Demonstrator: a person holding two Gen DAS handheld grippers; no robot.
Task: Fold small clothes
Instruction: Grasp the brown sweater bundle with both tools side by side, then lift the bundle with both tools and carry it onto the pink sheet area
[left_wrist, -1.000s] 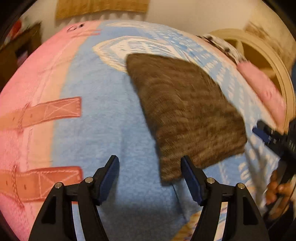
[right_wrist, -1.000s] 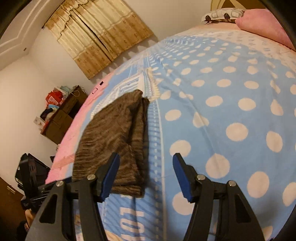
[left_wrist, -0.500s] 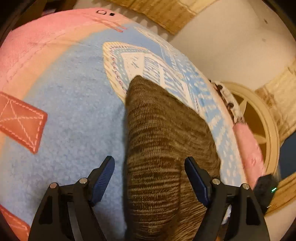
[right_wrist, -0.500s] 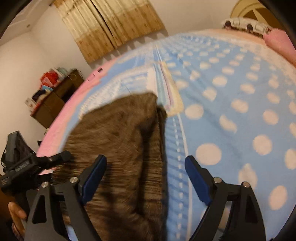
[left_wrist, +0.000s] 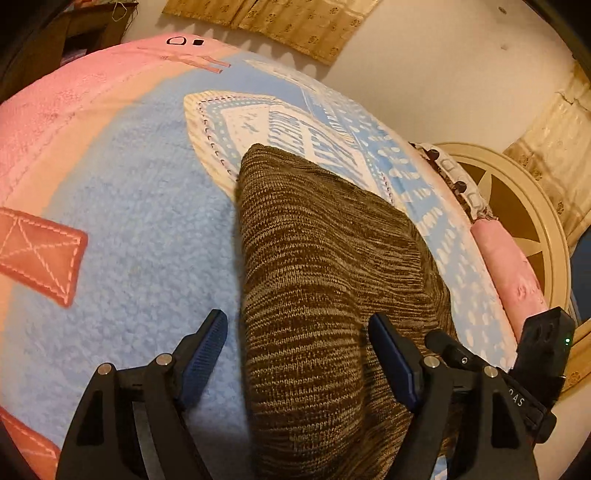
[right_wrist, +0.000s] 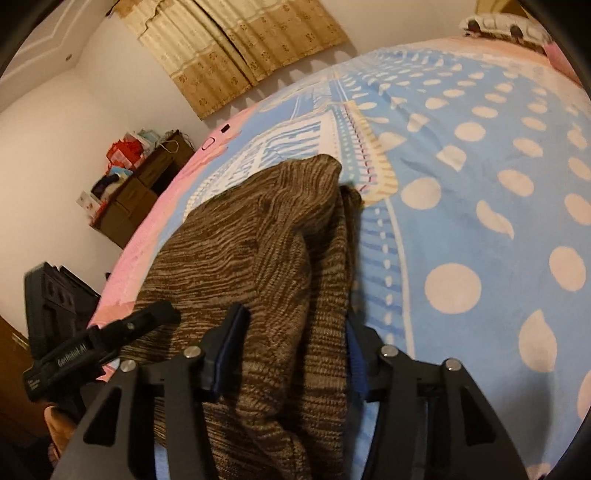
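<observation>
Your brown-and-tan marled knit garment (left_wrist: 325, 280) lies part-folded on the blue polka-dot fleece blanket (right_wrist: 480, 206), its near edge now bunched under both tools. Your right gripper (right_wrist: 291, 347) has just been closing and its blue pads pinch a thick fold of the knit. Your left gripper (left_wrist: 299, 354) has come in from the bare blanket and straddles the edge with jaws apart, nothing clamped. With one side gripped, close the left before lifting, or the fold will skew
</observation>
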